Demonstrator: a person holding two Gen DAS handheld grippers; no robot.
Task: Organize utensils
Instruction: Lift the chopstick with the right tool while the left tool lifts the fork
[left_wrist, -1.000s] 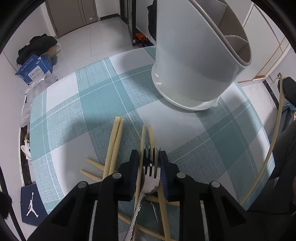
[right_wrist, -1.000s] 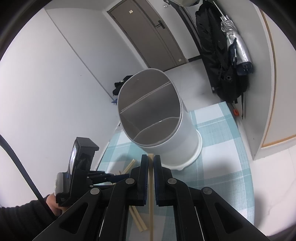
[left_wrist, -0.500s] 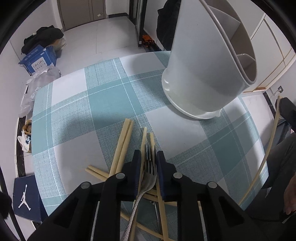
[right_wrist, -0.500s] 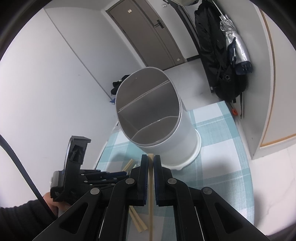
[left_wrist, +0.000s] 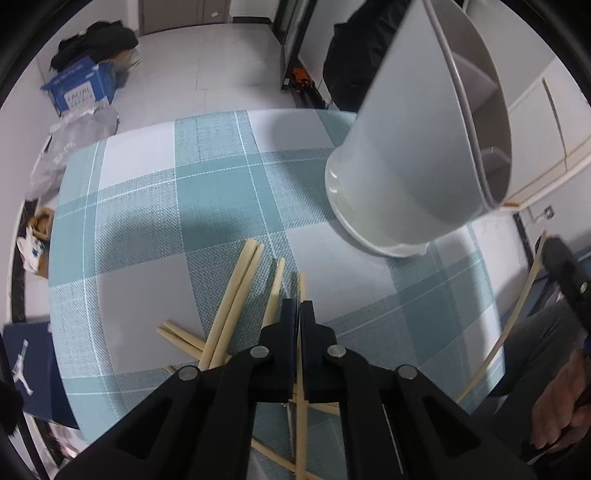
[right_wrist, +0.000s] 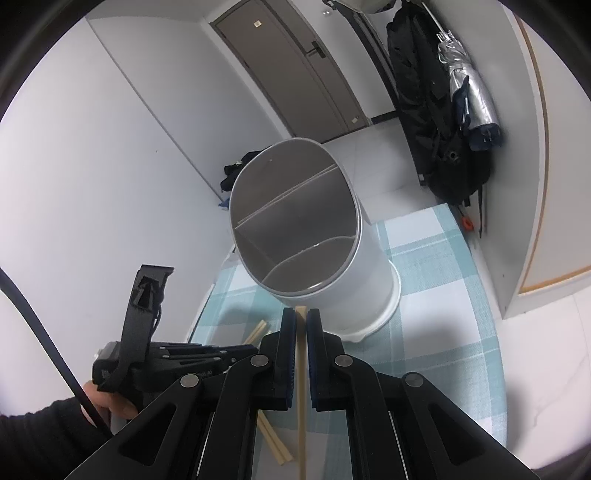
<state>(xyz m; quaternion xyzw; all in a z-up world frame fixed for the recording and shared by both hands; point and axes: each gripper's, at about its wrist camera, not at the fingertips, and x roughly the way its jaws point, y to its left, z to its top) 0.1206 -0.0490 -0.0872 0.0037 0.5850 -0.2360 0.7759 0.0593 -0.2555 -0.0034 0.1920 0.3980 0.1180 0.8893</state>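
A teal-and-white checked tablecloth (left_wrist: 221, 206) covers the table; a white divided plastic utensil holder (left_wrist: 424, 147) stands at two o'clock. Only the left view shows the blue cardboard box (left_wrist: 83, 86). The left gripper (left_wrist: 296, 308) has just closed on a metal fork (left_wrist: 293, 286) among scattered bamboo chopsticks (left_wrist: 236, 295). The right gripper (right_wrist: 301, 325) pinches a single bamboo chopstick (right_wrist: 302, 406).

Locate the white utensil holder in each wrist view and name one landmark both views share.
Left wrist view: the white utensil holder fills the upper right, standing on the checked tablecloth, its divided opening facing right.
Right wrist view: the holder stands at centre, just beyond the right gripper, its dividers showing.
Shared landmark: the loose chopsticks lying on the cloth in front of the holder.
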